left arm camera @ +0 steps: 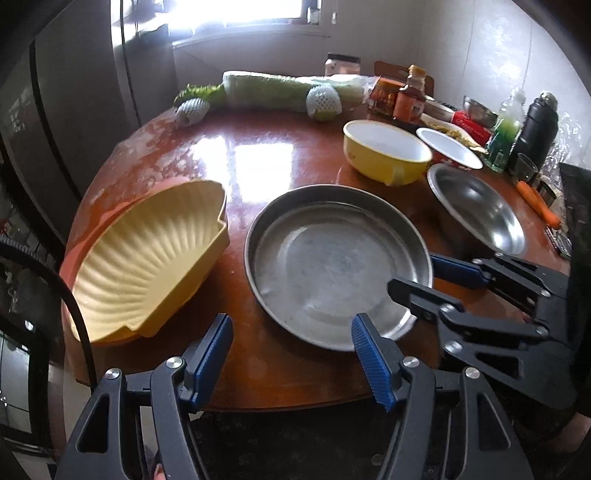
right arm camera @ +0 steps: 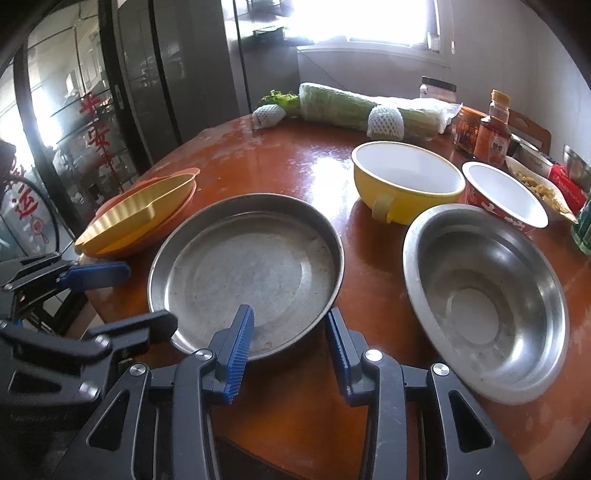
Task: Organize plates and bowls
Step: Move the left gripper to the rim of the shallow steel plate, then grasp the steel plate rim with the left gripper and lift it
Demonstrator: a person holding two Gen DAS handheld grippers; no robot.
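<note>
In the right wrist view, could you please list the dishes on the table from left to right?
Shell-shaped yellow dish resting on an orange plate → flat steel pan → yellow bowl with a handle → steel bowl.

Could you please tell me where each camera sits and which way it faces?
Left wrist: on the left gripper at the table's near edge, facing down across it toward the window; own open fingers, right gripper show.
Right wrist: on the right gripper, facing likewise; own fingers straddle the steel pan's rim; left gripper at left.
Shared: steel pan, yellow bowl.
</note>
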